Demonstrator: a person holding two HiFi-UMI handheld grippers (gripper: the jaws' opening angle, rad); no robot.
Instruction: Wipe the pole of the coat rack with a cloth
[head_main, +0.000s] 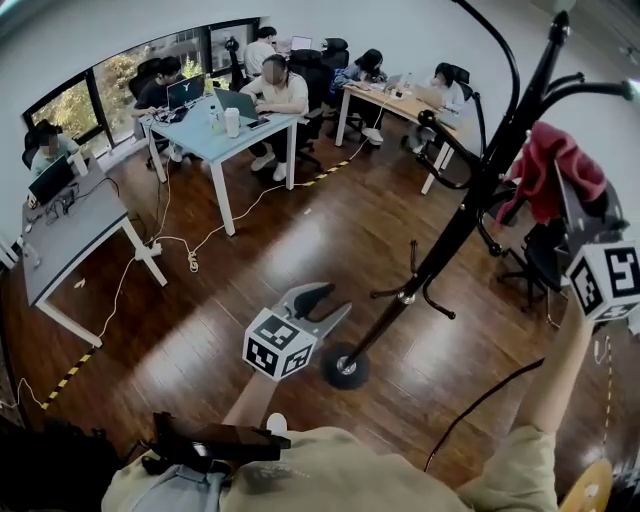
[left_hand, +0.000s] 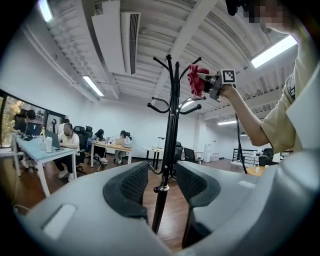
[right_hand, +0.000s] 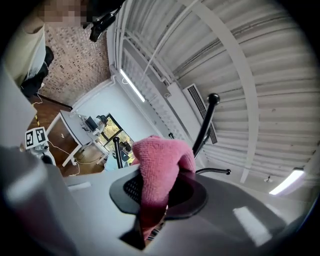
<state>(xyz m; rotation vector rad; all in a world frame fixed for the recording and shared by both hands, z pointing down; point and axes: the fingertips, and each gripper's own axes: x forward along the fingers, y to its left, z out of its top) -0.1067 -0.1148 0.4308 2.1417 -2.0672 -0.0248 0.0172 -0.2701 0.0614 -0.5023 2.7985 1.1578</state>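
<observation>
Right tongs (right_hand: 159, 195), at 2 o'clock, clench the cloth (right_hand: 161, 167) high beside the coat rack's pole (head_main: 445, 245); left tongs (head_main: 322, 303) gape near its foot, holding nothing. Hard wiping could tip the unsteadied rack or snag the cloth

- Head view: above, looking steeply down the rack (head_main: 440, 245).
- Left gripper view: low, facing up the same rack.
- Right gripper view: high, close beside it, facing the ceiling (right_hand: 250, 60).
</observation>
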